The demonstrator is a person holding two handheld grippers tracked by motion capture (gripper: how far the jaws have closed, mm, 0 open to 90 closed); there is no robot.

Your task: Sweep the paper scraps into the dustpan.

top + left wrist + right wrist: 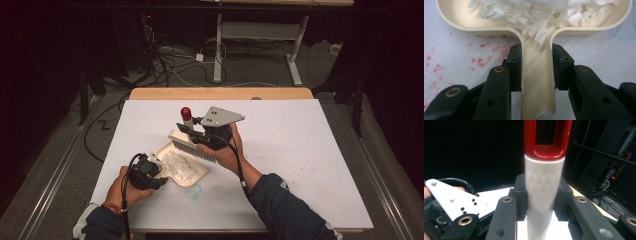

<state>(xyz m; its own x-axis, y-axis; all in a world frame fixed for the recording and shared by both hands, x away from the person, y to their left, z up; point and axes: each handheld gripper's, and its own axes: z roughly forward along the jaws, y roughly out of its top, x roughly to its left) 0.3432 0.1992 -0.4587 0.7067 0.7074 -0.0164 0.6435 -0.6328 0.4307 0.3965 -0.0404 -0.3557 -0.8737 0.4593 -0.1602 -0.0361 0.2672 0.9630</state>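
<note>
the left gripper (536, 72) has its two black jaws pressed against either side of the cream dustpan's handle (537, 85), holding it firmly, with the pan flat on the white table (599, 65). beyond the jaws the handle widens into the dustpan (456, 22) itself, whose tray holds a heap of shredded white paper (536, 15), a few strips spilling down into the handle's channel. faint red specks mark the tabletop to the left of the jaws in that view. the right gripper (541, 197) has its jaws clamped on the white textured handle of a hand brush (542, 195), and the handle's red looped end (547, 137) rises just above them. from the high view, the left gripper (150, 172) sits at the near left of the table with the dustpan (192, 177) stretching away from it, while the right gripper (192, 129), under its grey three-cornered plate (222, 116), holds the brush (192, 147) raised at the pan's far edge, bristles pointing down towards the paper (177, 164) and the red tip (186, 113) pointing up. a faint blue smudge (196, 192) shows on the table just near the pan.
</note>
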